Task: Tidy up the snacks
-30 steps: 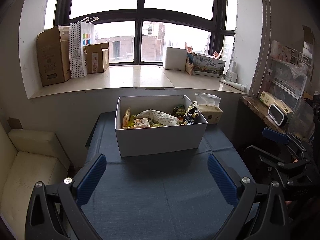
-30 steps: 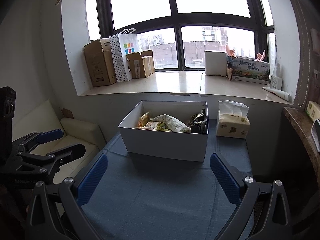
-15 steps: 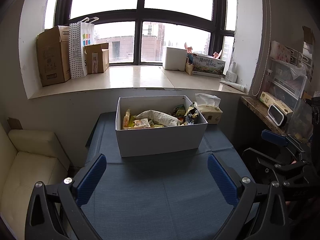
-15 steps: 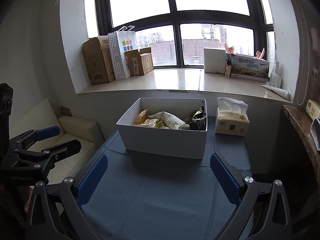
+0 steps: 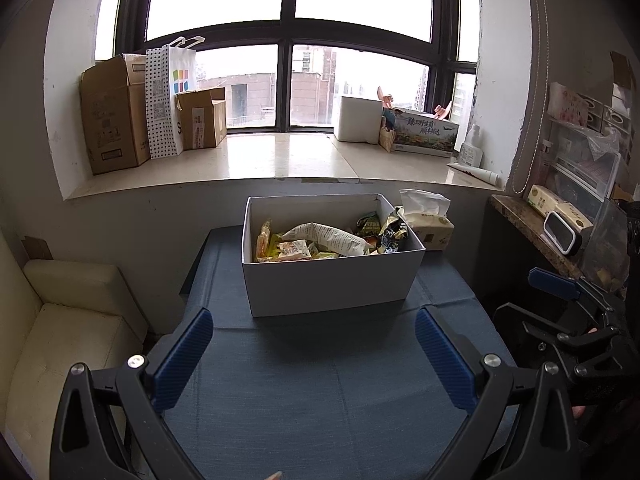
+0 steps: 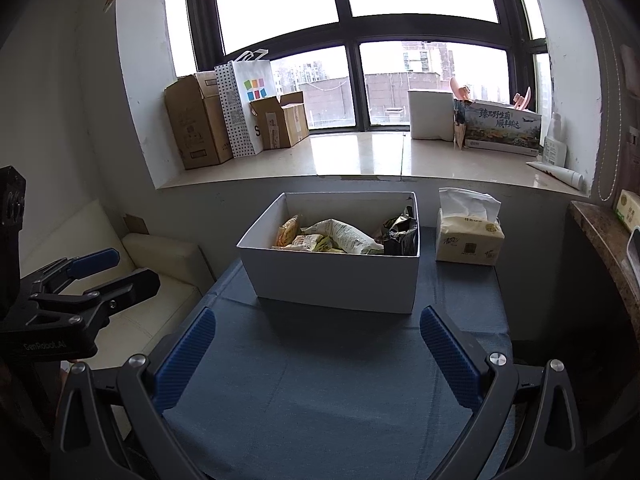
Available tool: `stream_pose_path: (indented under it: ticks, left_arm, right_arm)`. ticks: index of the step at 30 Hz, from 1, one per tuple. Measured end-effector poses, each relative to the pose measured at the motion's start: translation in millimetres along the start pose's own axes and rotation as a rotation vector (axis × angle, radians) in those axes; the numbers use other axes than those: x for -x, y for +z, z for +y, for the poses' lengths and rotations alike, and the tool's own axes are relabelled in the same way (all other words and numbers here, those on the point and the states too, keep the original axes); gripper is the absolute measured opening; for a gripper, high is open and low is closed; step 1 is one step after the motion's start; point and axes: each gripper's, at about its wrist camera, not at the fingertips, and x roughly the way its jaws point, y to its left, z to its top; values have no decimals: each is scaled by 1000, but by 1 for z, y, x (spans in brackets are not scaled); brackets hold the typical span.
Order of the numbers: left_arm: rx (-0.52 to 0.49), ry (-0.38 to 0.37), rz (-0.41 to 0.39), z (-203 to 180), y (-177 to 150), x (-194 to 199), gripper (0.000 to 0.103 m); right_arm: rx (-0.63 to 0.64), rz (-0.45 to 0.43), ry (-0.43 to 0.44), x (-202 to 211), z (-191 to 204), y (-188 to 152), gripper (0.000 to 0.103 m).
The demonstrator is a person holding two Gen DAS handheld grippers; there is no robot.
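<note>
On a table (image 5: 320, 392) draped in blue cloth, below a wide window, a white box (image 5: 332, 280) sits open with snacks (image 5: 320, 240) piled inside: a long pale packet lies across the middle, yellow and orange wrappers fill the left end, and dark foil bags crowd the right end. A tissue pack (image 6: 468, 240) stands just beside the box on its right, a sheet pulled up from its slot. The left gripper (image 5: 314, 354) hovers over the near part of the cloth, its blue-padded jaws spread wide and holding nothing, well short of the box. The right gripper (image 6: 316, 356) hangs in much the same pose, jaws also spread and empty, with the box ahead between its fingers. Each gripper shows at the edge of the other's view. Cardboard cartons (image 5: 114, 128) and a dotted paper bag (image 5: 168, 100) line the left of the windowsill (image 5: 280, 160). A cream sofa (image 5: 60, 320) sits to the left of the table.
</note>
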Motion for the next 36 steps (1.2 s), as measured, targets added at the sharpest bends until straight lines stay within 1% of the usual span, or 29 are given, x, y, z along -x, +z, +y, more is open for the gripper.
stream_pose_path:
  ticks: [8,15,25,36]
  left_arm:
    - [-13,-1,-5,-4,1,1,103]
    - [-19,0,7,-5,0,-3,103]
    - [-23,-15,13,-6,-1,-5,103]
    - [-26,-20,6,-6,-2,-5,103]
  right_arm:
    - [3,8,-2,-1,0,-1,103]
    - [11,19,0,-3,1,-2,103]
    - [16,21,-3,-4,2,-3,103]
    - [20,23,-5,-4,3,-4,103]
